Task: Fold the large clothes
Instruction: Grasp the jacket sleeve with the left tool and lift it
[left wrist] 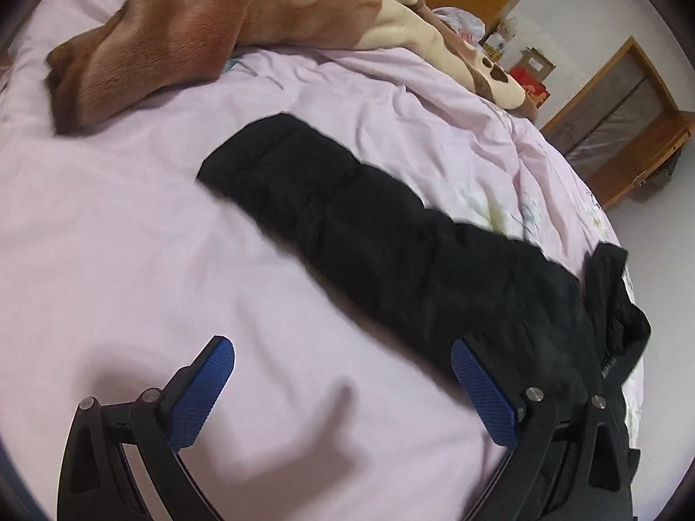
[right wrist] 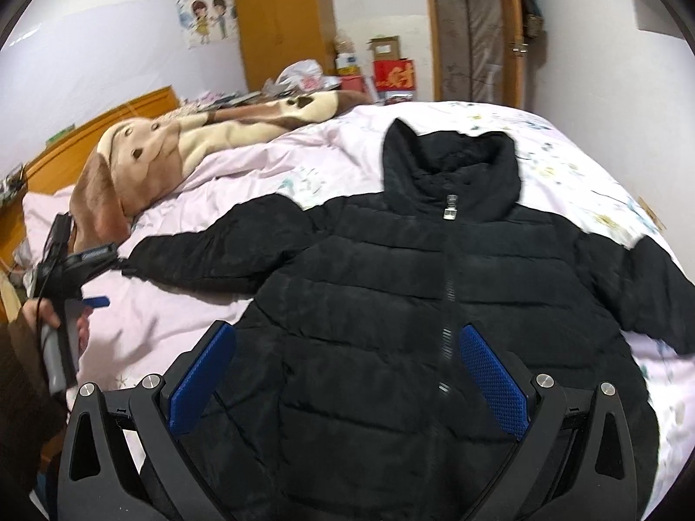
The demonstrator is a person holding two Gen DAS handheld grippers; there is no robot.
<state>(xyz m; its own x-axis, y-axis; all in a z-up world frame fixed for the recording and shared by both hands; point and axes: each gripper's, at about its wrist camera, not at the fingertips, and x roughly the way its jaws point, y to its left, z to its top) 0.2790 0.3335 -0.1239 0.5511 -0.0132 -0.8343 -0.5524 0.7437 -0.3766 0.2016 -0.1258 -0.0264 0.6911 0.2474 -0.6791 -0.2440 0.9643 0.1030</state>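
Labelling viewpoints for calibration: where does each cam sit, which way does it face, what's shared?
Left wrist: on the left tongs, open, low over the bed, facing along the jacket's sleeve toward the blanket.
Right wrist: on the right tongs, open, above the jacket, facing its collar; the hand holding the left tongs shows at left.
Shared: jacket, bed, blanket.

Black puffer jacket [right wrist: 391, 286] flat, sleeves outspread

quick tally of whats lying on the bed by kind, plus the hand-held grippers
black puffer jacket: 1
brown and cream dog blanket: 1
hand-held grippers: 2, left hand-held gripper and right hand-held gripper, both open and empty
total: 4
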